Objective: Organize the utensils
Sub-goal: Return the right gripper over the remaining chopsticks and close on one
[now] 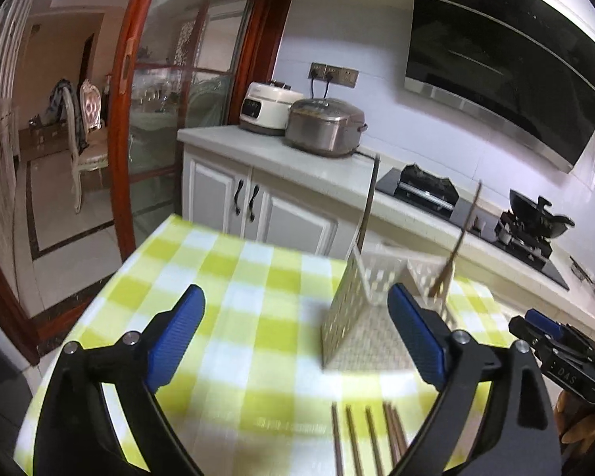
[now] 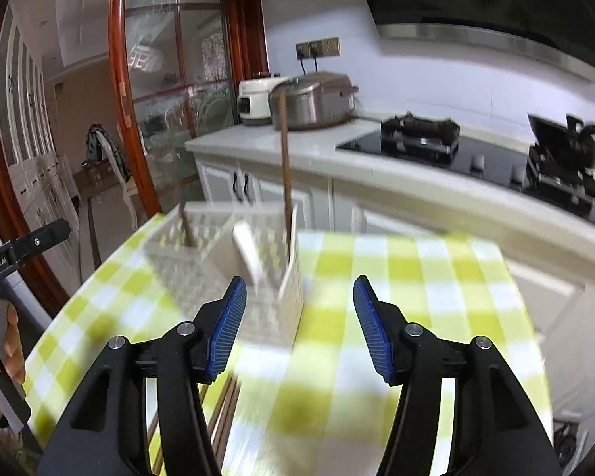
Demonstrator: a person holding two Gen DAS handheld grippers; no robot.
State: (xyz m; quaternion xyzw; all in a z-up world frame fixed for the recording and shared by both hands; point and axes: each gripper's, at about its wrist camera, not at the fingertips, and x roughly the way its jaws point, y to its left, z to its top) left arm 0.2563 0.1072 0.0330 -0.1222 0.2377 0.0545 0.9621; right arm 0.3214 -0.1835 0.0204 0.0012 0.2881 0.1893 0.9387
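Observation:
A white perforated utensil basket [image 1: 361, 309] [image 2: 226, 261] stands on the green-checked tablecloth [image 1: 234, 277] [image 2: 396, 285]. Brown chopsticks stand upright in the basket [image 1: 367, 210] [image 2: 285, 158], and a white spoon [image 2: 250, 254] leans inside it. Several more chopsticks [image 1: 361, 436] [image 2: 224, 408] lie flat on the cloth near me. My left gripper [image 1: 297, 337] is open and empty, its right finger in front of the basket. My right gripper [image 2: 299, 325] is open and empty, just right of the basket's near corner. The right gripper [image 1: 555, 349] also shows at the left wrist view's right edge.
Behind the table runs a kitchen counter [image 1: 265, 150] with two rice cookers [image 1: 325, 127] [image 2: 313, 99], a gas hob [image 2: 420, 135] and a wok [image 1: 543, 214]. A glass sliding door with a red frame [image 1: 123, 119] stands at left. A hand [image 2: 12, 341] holds the left gripper.

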